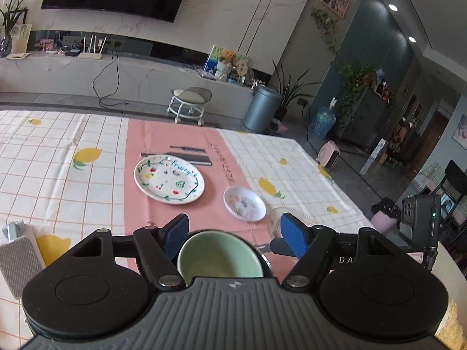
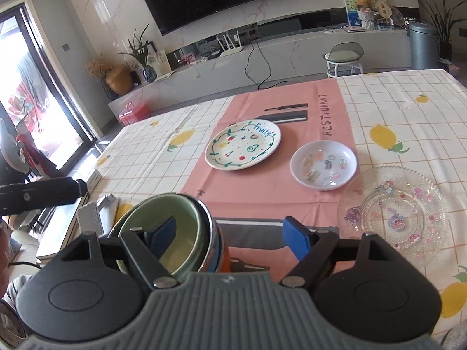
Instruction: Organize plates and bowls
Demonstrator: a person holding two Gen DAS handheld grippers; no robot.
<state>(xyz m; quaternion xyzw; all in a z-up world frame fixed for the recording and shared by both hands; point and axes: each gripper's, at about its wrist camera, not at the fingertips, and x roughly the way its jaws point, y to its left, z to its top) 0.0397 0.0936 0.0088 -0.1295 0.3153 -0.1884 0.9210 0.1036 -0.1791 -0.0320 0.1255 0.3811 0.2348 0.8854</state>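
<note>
The left tongs point(image 1: 235, 230) are being held wide apart with nothing gripped; the green bowl point(image 1: 220, 258) is sitting below and between the blue pads point(image 1: 293, 237), untouched, its near half being hidden by the tool's body. In the right wrist view the right tongs point(image 2: 230, 237) are likewise being held wide open and empty — one pad is hanging over the green bowl's mouth, the other over the pink runner point(image 2: 262, 180).

The green bowl is being seen nested in a stack: a metal rim and an orange wall are showing beneath it, though how many bowls lie under it cannot be told. Beyond the stack, on the runner, the fruit-painted plate point(image 2: 242, 145) is lying flat; right of it the small white dish point(image 2: 323, 164) is resting apart. Nearer, right of the stack, the clear glass plate point(image 2: 394, 214) is lying on the checked surface point(image 2: 408, 110) — in the left view it is being mostly blocked by a pad.
</note>
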